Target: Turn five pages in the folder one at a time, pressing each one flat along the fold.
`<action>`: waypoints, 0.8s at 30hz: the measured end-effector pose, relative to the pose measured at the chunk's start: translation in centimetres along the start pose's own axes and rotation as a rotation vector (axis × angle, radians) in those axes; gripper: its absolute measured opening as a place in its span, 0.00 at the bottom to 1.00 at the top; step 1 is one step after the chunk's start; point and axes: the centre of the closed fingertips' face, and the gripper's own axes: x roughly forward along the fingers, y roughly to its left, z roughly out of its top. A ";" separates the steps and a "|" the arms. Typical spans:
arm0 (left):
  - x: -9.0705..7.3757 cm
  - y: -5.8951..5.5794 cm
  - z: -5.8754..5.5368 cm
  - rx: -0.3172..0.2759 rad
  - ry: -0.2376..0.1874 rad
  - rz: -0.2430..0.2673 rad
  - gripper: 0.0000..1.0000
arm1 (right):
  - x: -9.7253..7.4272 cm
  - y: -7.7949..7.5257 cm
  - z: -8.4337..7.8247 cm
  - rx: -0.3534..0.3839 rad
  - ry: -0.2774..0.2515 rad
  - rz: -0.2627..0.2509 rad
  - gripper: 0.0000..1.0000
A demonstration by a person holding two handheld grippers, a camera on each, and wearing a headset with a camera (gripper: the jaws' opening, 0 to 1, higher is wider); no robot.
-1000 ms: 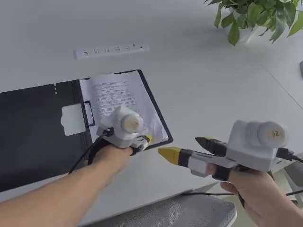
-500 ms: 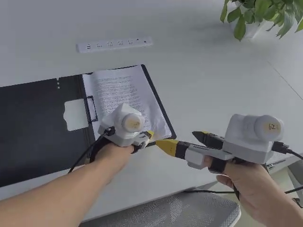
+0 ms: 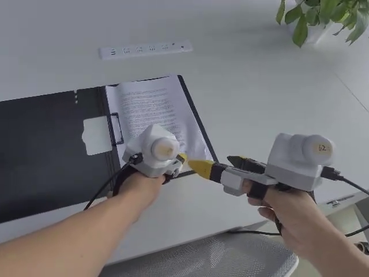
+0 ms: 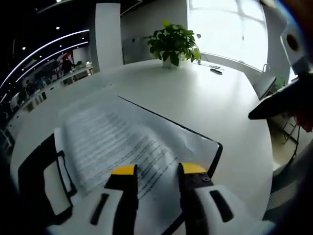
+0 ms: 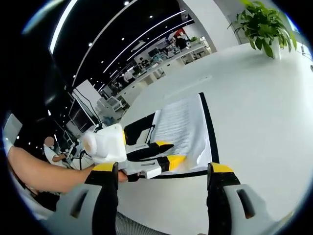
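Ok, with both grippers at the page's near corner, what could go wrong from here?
The left gripper and right gripper have tips almost meeting at the page corner, so they could collide. That corner looks rumpled; a pinch may crease it further. The folder lies near the table edge, so a tug might slide it.

right tool nearer the folder
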 end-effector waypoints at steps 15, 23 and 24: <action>0.0 0.8 0.0 -0.042 -0.010 0.024 0.22 | 4.0 -3.1 -0.8 0.106 0.015 -0.029 0.54; 0.2 0.8 0.0 -0.045 -0.010 0.026 0.22 | 5.2 -4.1 -1.3 0.145 0.028 -0.042 0.45; 0.2 0.8 0.0 -0.045 -0.011 0.026 0.22 | 5.4 -4.2 -1.3 0.151 0.027 -0.040 0.43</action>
